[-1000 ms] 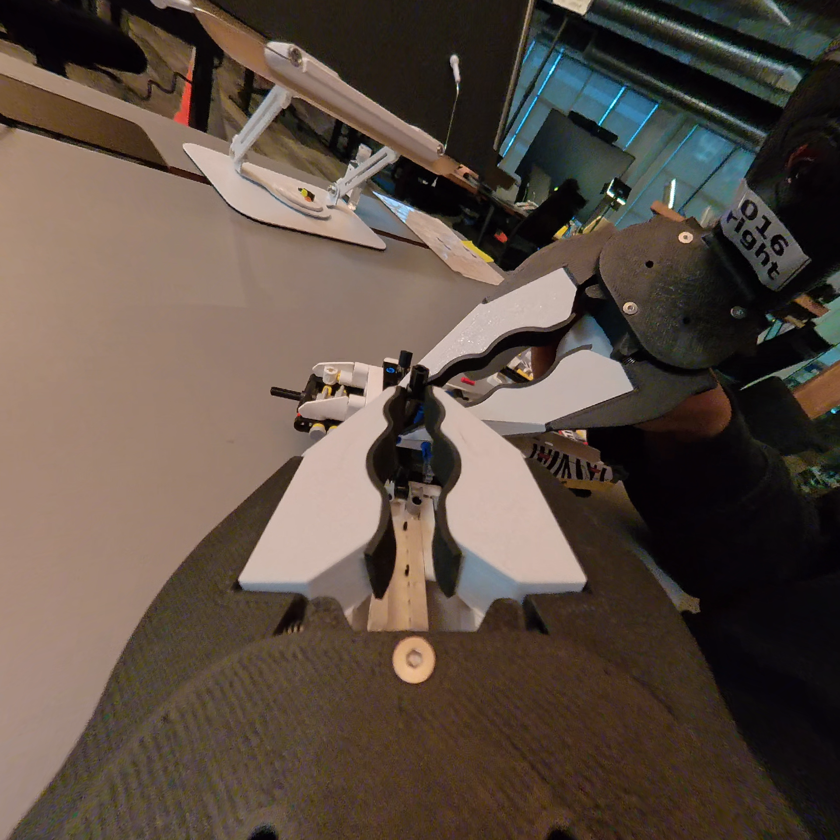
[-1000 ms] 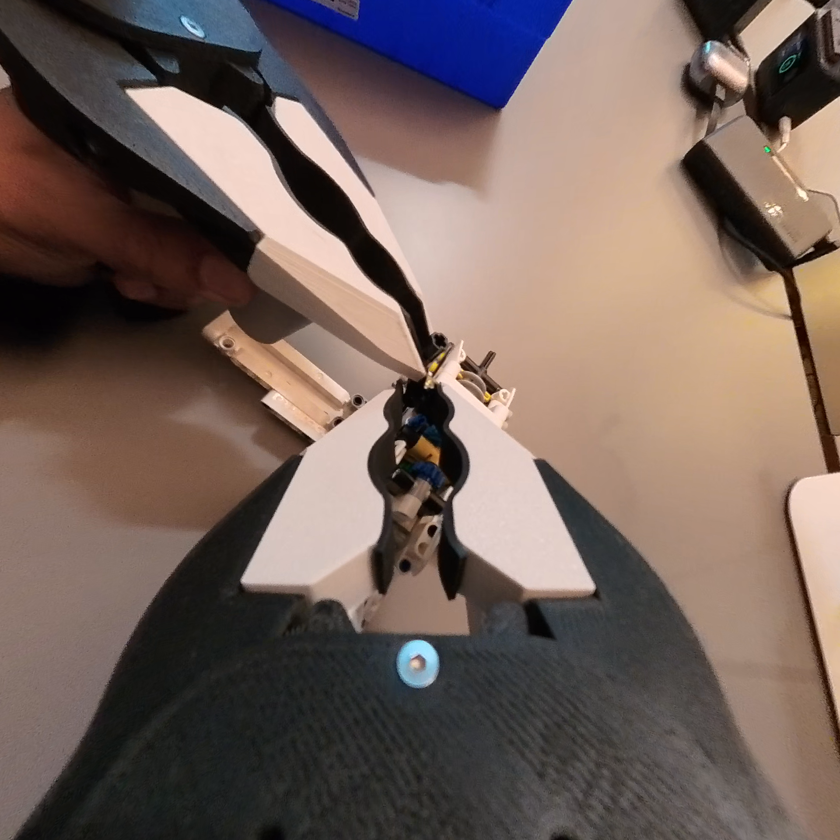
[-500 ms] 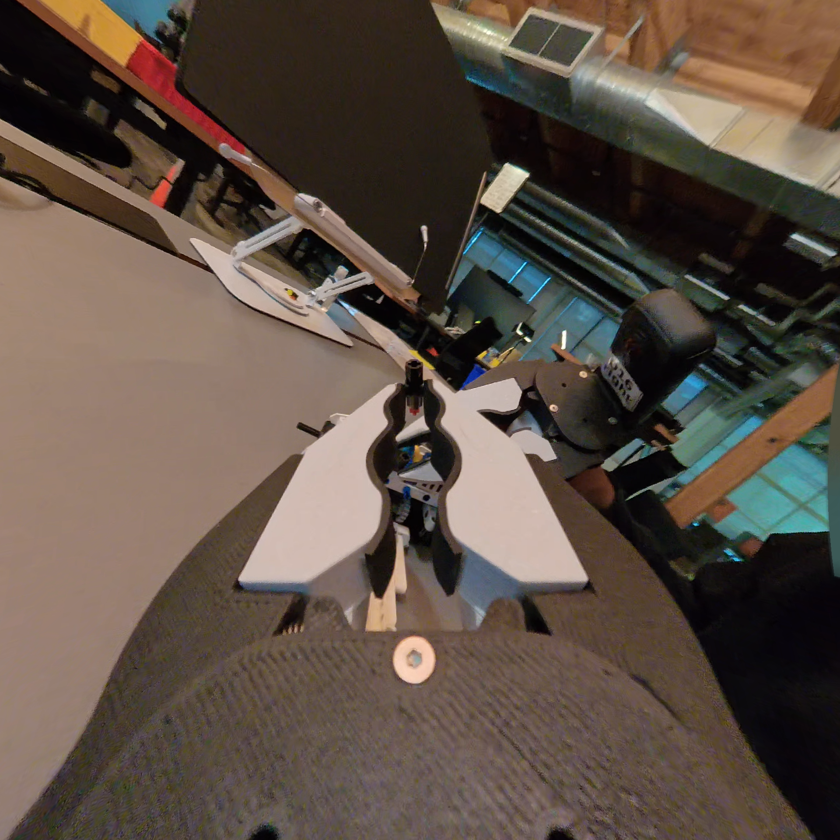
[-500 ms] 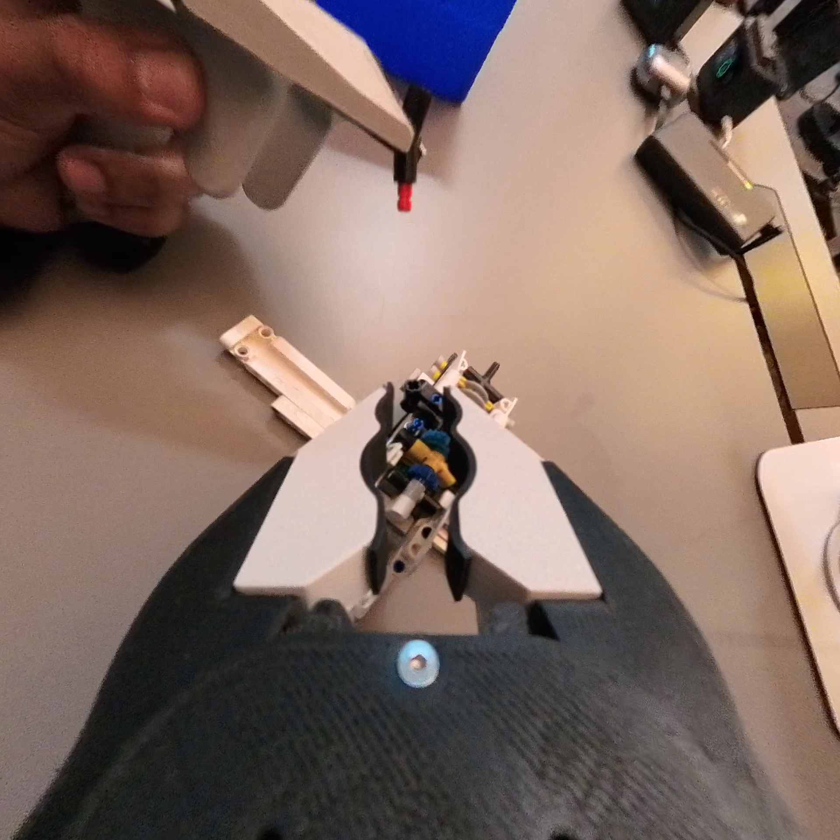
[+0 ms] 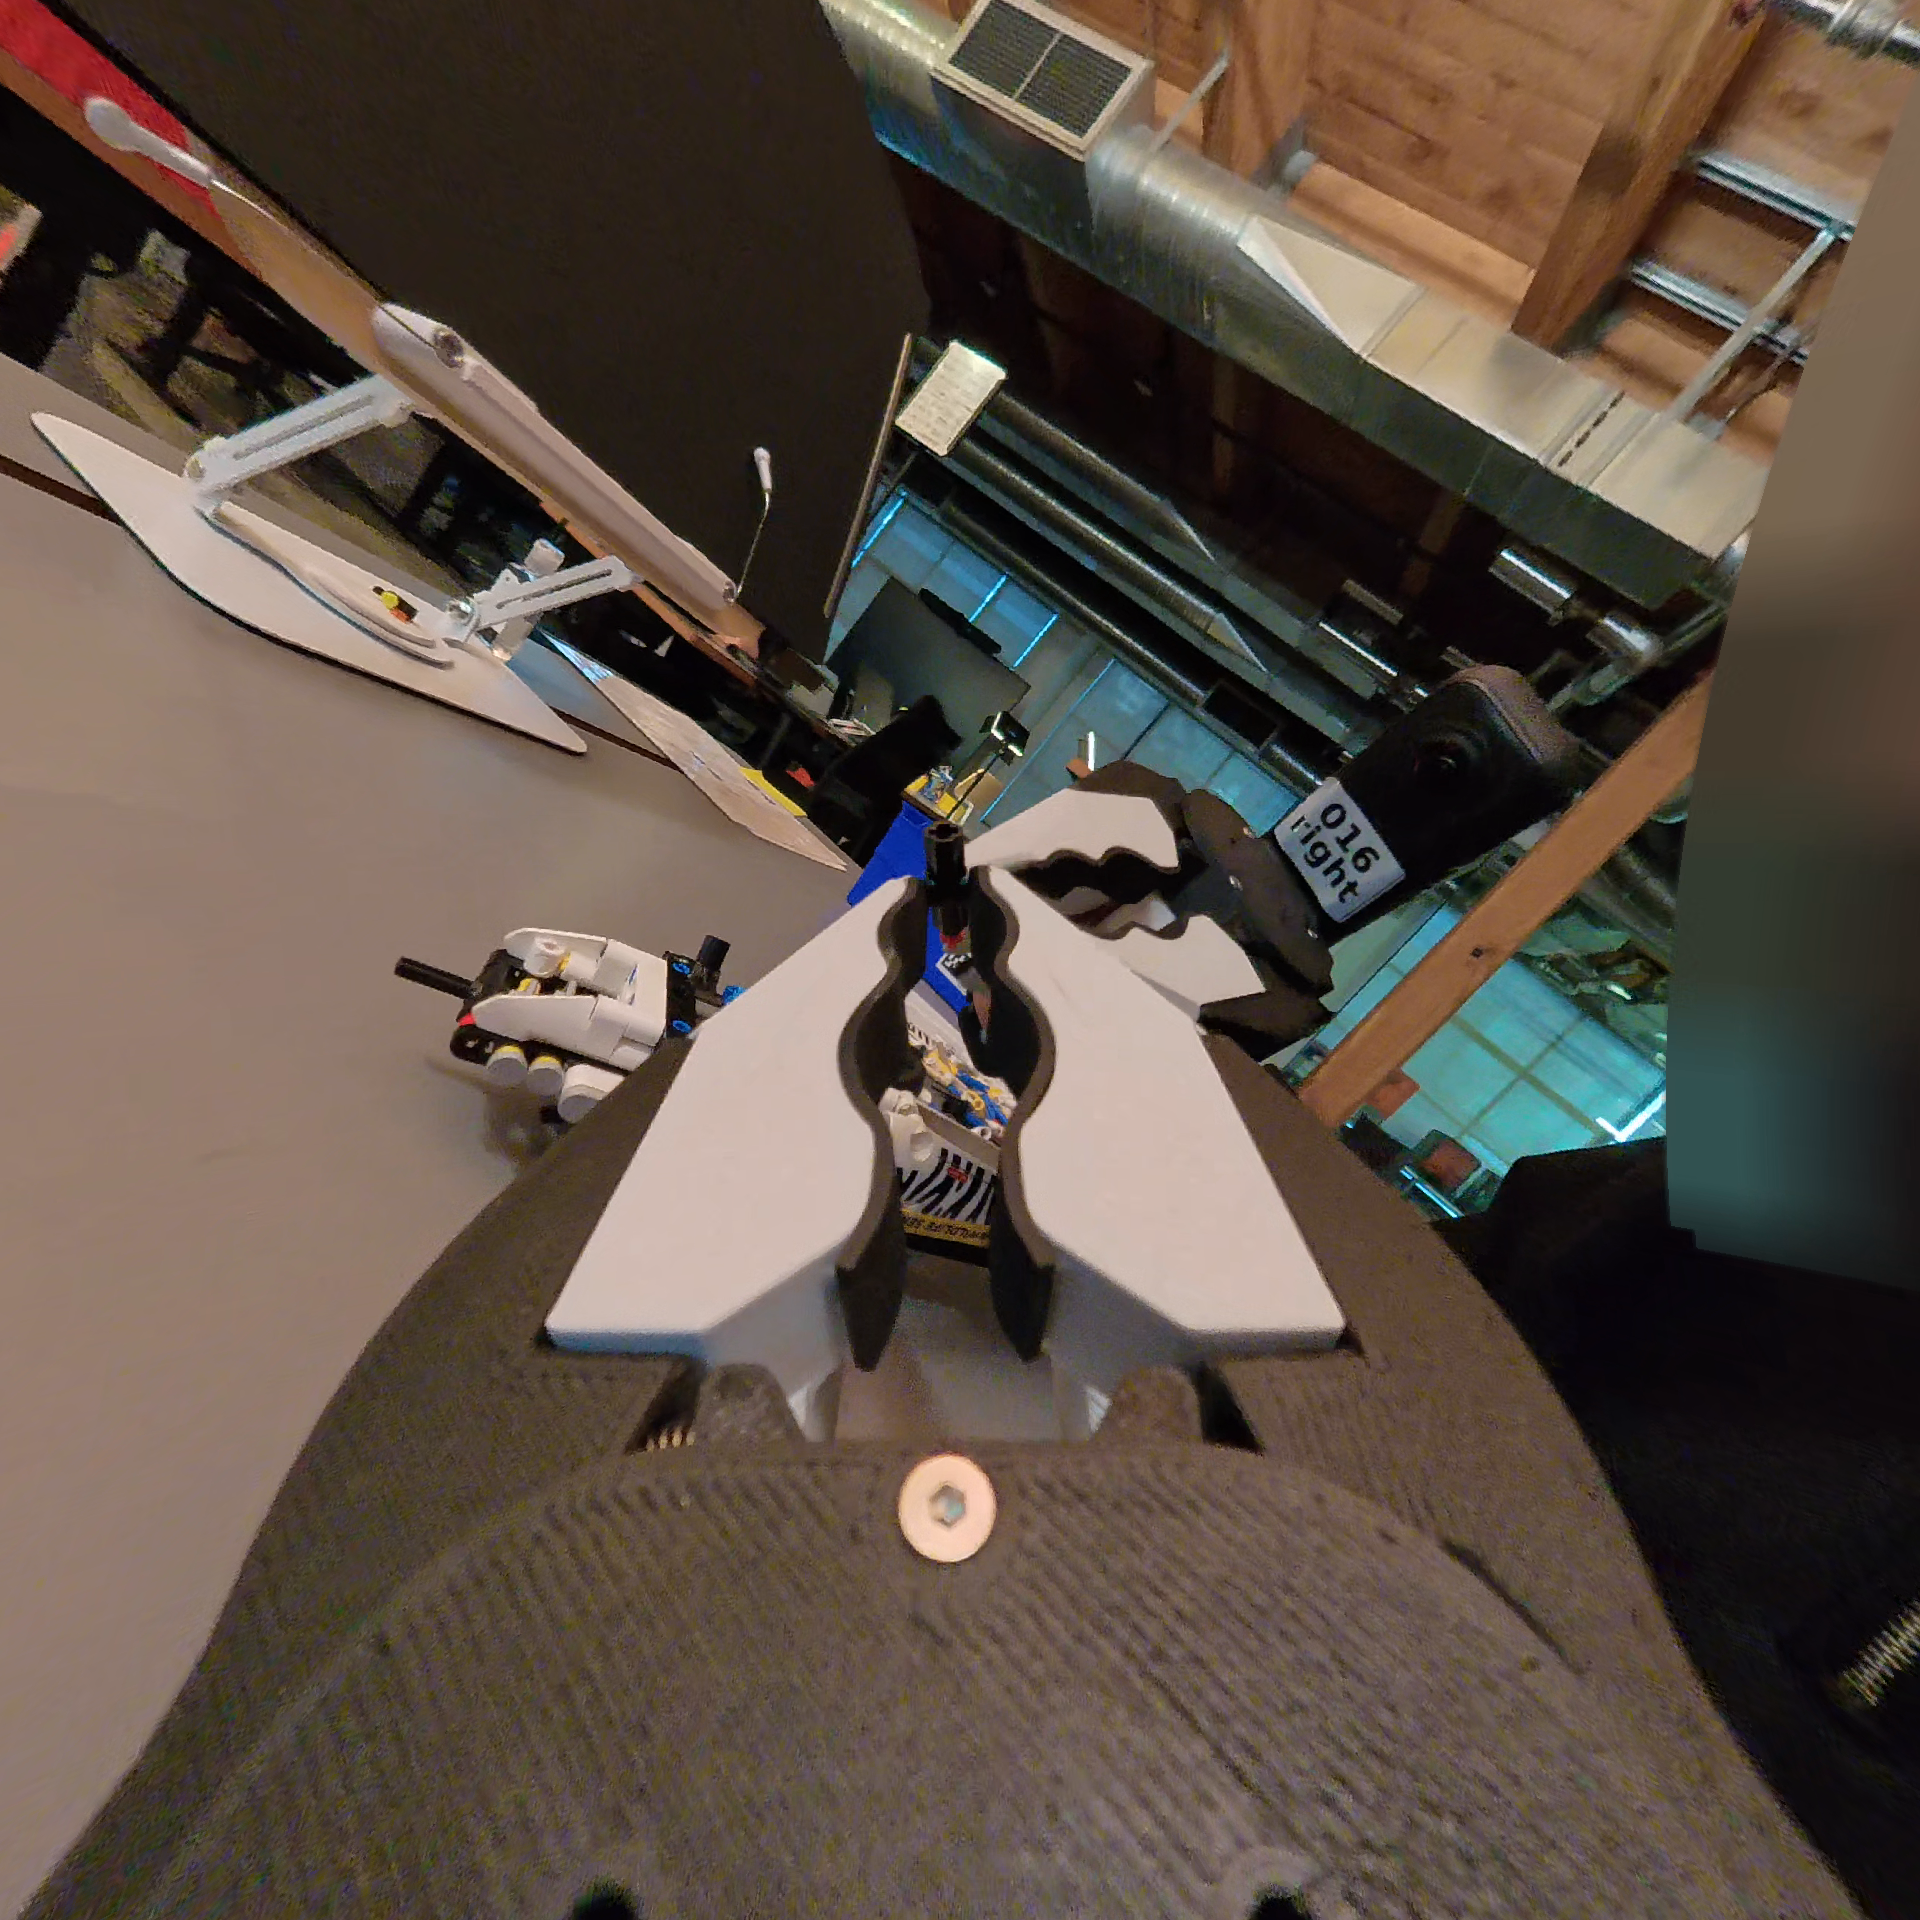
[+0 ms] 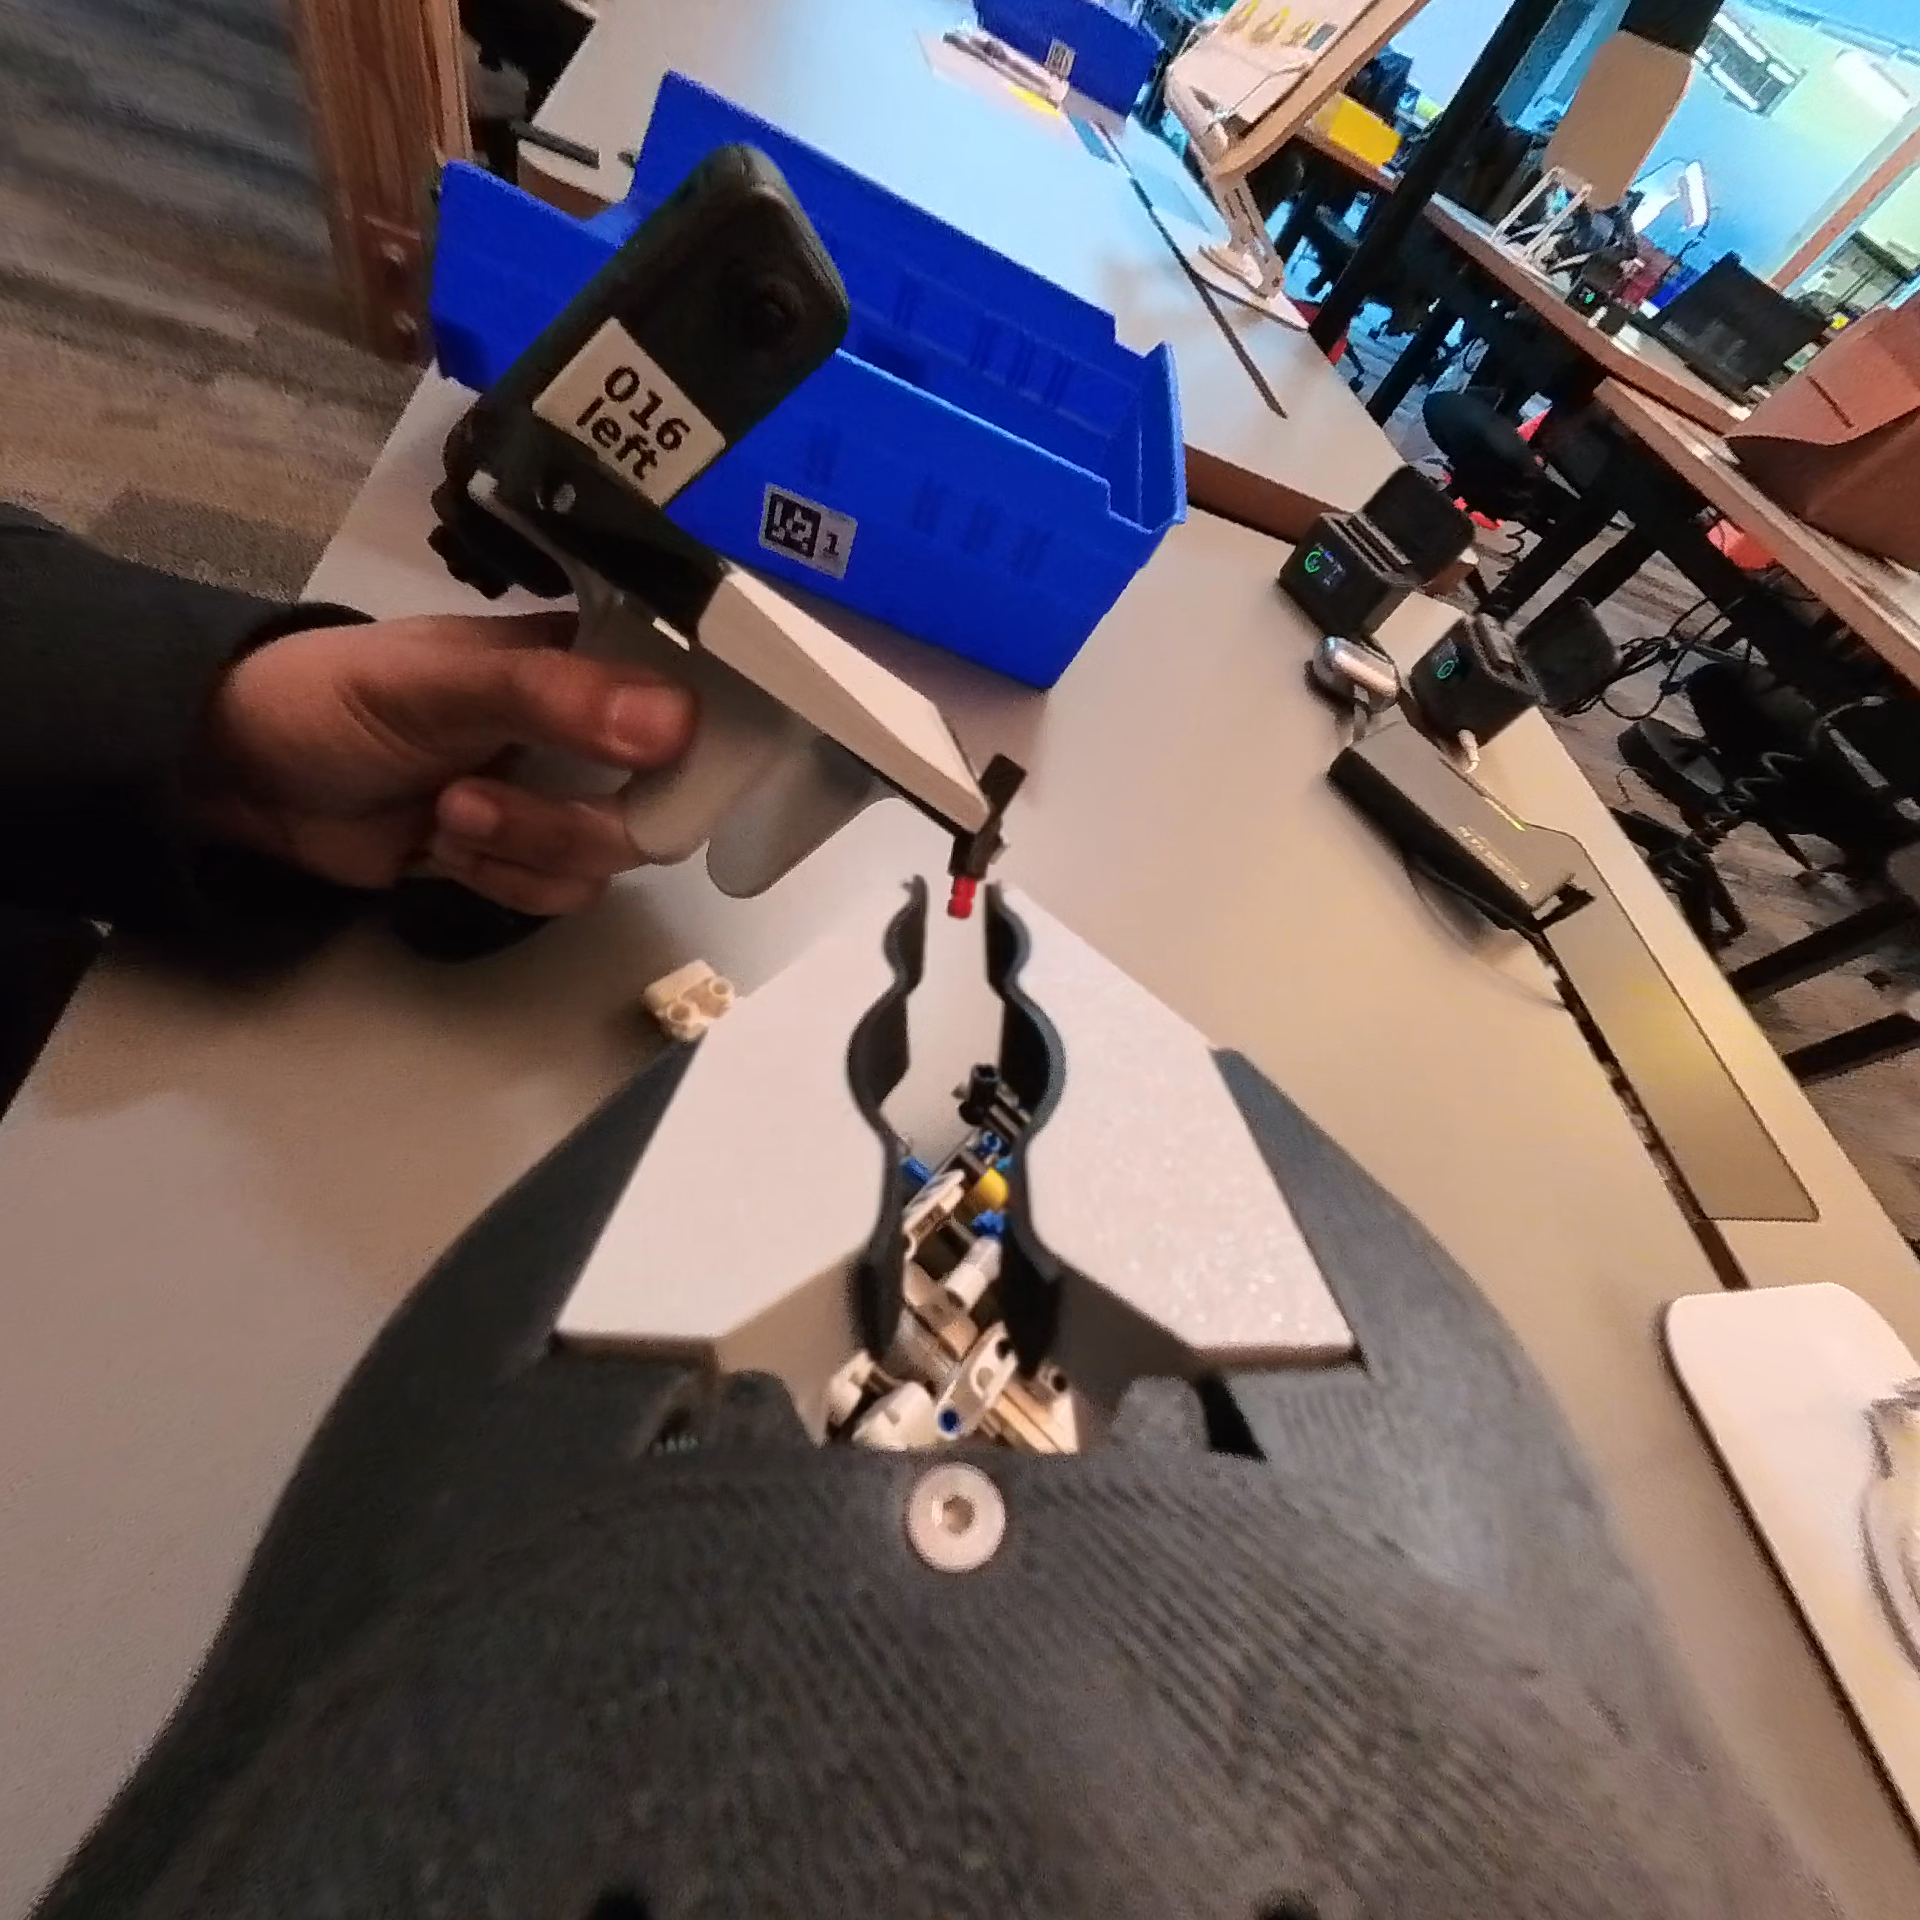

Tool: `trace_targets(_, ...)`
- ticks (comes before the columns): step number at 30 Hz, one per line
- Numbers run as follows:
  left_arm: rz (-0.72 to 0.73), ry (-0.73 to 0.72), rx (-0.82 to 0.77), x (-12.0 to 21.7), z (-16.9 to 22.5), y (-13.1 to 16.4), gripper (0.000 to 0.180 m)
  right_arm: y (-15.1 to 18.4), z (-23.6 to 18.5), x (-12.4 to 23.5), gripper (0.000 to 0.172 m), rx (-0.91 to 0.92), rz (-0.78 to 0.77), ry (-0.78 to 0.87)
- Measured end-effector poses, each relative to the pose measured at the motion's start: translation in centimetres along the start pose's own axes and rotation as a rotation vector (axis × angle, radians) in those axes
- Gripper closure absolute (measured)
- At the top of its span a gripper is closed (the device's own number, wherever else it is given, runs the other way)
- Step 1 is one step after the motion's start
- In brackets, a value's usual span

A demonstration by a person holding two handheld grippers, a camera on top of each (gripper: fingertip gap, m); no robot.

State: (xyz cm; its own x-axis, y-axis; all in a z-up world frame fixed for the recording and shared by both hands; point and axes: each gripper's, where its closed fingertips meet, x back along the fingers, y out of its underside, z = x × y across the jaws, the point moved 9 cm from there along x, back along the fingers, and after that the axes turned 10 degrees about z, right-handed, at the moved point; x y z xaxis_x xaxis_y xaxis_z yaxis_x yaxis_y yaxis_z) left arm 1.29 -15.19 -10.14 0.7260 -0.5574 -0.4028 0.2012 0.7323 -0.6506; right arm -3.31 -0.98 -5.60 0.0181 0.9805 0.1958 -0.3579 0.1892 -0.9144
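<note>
My left gripper (image 5: 943, 896) is shut on a small black pin (image 5: 943, 854) with a red end and holds it in the air. The right wrist view shows the same: the pin (image 6: 977, 844) is pinched at the left gripper's fingertips (image 6: 961, 800), red end down, held by a hand (image 6: 416, 748). My right gripper (image 6: 951, 906) is open with a narrow gap, and its pads press on nothing. The pin's red end hangs just beyond its tips. A white and black brick model (image 5: 566, 1003) lies on the grey table (image 5: 260, 883). It also shows below, through the right jaws (image 6: 961, 1226).
A blue bin (image 6: 935, 468) stands behind the left gripper. A small white brick part (image 6: 686, 1003) lies left of my right fingers. Black charger boxes (image 6: 1455, 821) and a white pad (image 6: 1818, 1455) are at the right. A white stand (image 5: 312, 582) is at the far left. Less than 4 cm separates the two grippers' tips.
My left gripper pulled the black pin off the model and lifted it. My right gripper widened, then narrowed on nothing, and tilted up away from the model. The pin now hangs at its tips.
</note>
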Motion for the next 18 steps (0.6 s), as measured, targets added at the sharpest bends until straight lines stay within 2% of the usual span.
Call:
trace_targets(1, 0.001, -0.001, -0.006, -0.07, 0.11, 0.08, 0.176, 0.0, -0.08, -0.07, 0.169, 0.011, -0.008, 0.007)
trace_targets(6, -0.002, -0.021, -0.045, -0.1, 0.36, 0.27, 0.176, 0.03, -0.28, -0.26, 0.169, 0.066, -0.046, 0.033)
trace_targets(10, 0.003, -0.015, -0.004, -0.01, 0.08, 0.3, 0.176, 0.03, -0.65, -0.55, 0.17, 0.138, -0.071, 0.073)
trace_targets(14, 0.0, -0.009, 0.005, -0.02, 0.09, 0.39, 0.175, -0.03, -0.67, -0.54, 0.17, 0.13, -0.076, 0.082)
trace_targets(18, 0.046, -0.014, -0.07, 0.33, 0.9, 0.06, 0.176, -0.65, -0.94, -0.51, 0.17, 0.1, -0.037, 0.09)
